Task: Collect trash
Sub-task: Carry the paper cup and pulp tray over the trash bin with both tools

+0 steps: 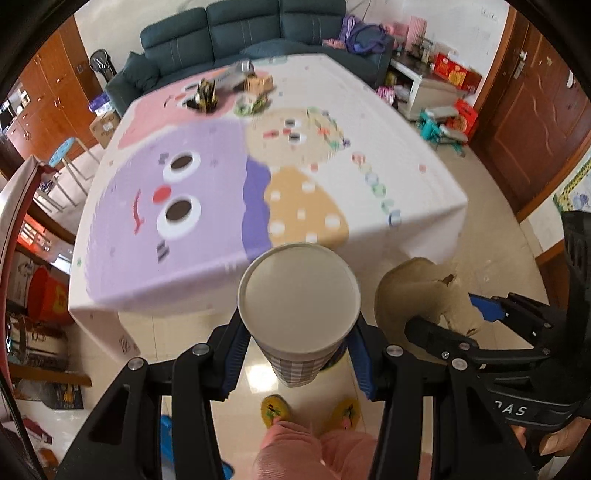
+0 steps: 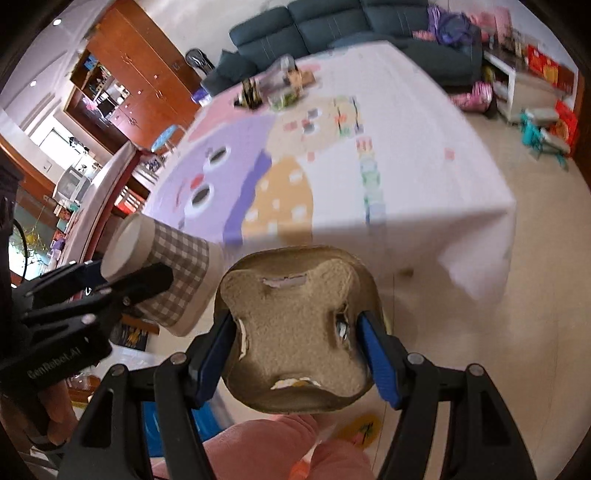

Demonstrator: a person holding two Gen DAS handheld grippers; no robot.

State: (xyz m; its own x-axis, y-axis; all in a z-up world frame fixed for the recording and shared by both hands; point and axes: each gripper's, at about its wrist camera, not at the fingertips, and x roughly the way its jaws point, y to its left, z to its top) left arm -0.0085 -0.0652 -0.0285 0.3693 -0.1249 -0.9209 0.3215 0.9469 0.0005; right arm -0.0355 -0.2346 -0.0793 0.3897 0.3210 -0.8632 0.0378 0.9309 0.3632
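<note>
While the left tongs point(image 1: 299, 354) pinched a paper cup point(image 1: 299, 306) between their blue pads, the cup was held in the air past the near edge of the tabletop point(image 1: 369, 110), above the tiled floor point(image 1: 491, 192). It had a grey-and-white checked wall and a plain white inside, and its round mouth faced the left wrist camera; from the right wrist view it lay tilted, mouth toward the left. Just to its right, the right tongs point(image 2: 299, 354) were clamped on a brown moulded-pulp cup carrier point(image 2: 295, 332), with one blue pad pressed into each side. The carrier was lobed, rough and sandy in colour, with small tears at its edges showing white beneath. Cup and carrier hung near each other; whether they touched I could not tell.

Beyond them the tabletop wore a cartoon cloth in lilac, pink and tan with big round eyes. At its far end stood a blurred cluster of small items point(image 1: 236, 88). Behind that ran a dark teal sofa point(image 1: 243, 29), with wooden cabinets point(image 2: 147, 74) to the left and a wooden door point(image 1: 532, 110) to the right.
</note>
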